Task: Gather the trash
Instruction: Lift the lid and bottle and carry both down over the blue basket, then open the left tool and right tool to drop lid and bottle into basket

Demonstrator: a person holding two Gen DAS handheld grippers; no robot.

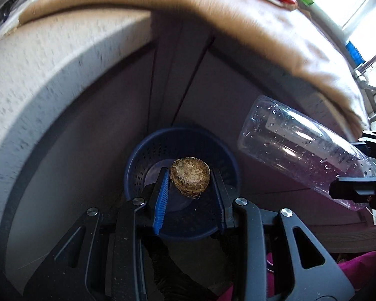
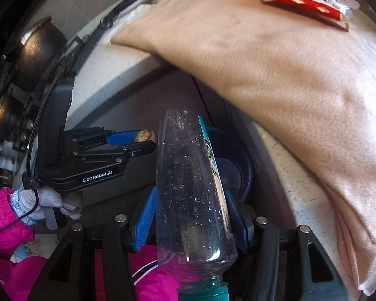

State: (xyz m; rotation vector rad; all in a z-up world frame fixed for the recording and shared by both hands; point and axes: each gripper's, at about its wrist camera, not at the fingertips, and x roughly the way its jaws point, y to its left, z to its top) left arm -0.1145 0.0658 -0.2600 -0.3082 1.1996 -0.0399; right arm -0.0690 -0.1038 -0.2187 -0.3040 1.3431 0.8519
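The left gripper pinches a round brown scrap between its fingertips, jaws pressed against the scrap's two sides. Directly beyond and below those jaws sits the blue perforated bin, its opening roughly in line with the scrap. The right gripper clamps a clear plastic bottle across its body, jaws closed on it, cap end toward the camera and base projecting forward past the fingertips; the bin rim shows just beyond the right-hand jaw. A beige cloth hangs over the counter edge above both tools. Recommended procedure: release the scrap only while it is centred over the opening. Keep the bottle to one side until the left jaws clear, then tip it in base first.
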